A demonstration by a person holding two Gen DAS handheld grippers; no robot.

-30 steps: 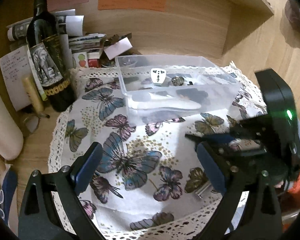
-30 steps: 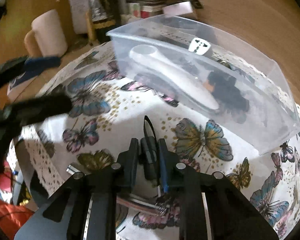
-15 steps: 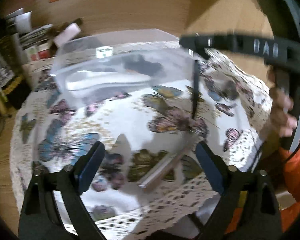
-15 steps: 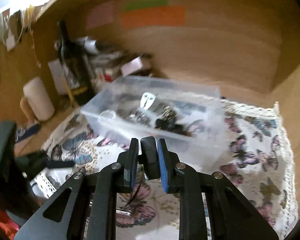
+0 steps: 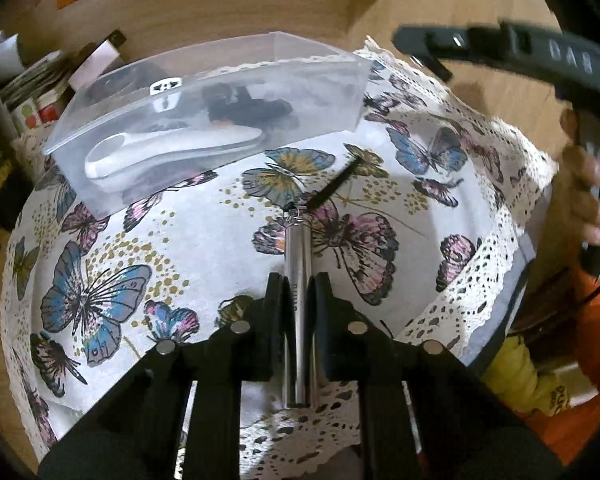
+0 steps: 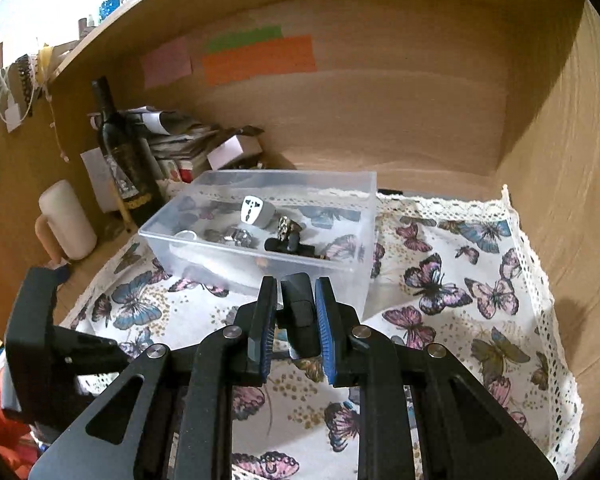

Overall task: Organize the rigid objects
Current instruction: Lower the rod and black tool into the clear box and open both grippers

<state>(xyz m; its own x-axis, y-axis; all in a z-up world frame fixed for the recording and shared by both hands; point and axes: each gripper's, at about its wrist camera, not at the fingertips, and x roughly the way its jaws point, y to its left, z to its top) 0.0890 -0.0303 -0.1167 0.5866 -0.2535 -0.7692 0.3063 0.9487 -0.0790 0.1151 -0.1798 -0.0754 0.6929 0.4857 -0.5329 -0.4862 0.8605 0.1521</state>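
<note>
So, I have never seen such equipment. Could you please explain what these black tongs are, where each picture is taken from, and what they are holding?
There is no robot here. A person holds one handheld two-finger gripper in each hand, and a wide-angle camera on each gripper looks forward along its fingers. That is why black fingers fill the bottom of both pictures.

In the left camera's picture, the left gripper is closed on a silver metal tube with a black strap at its far end. In the right camera's picture, the right gripper is closed on a small black object; I cannot tell what it is.

On the butterfly tablecloth stands a clear plastic box that holds a white plug adapter and other small things. A dark bottle stands behind it, to the left.
</note>
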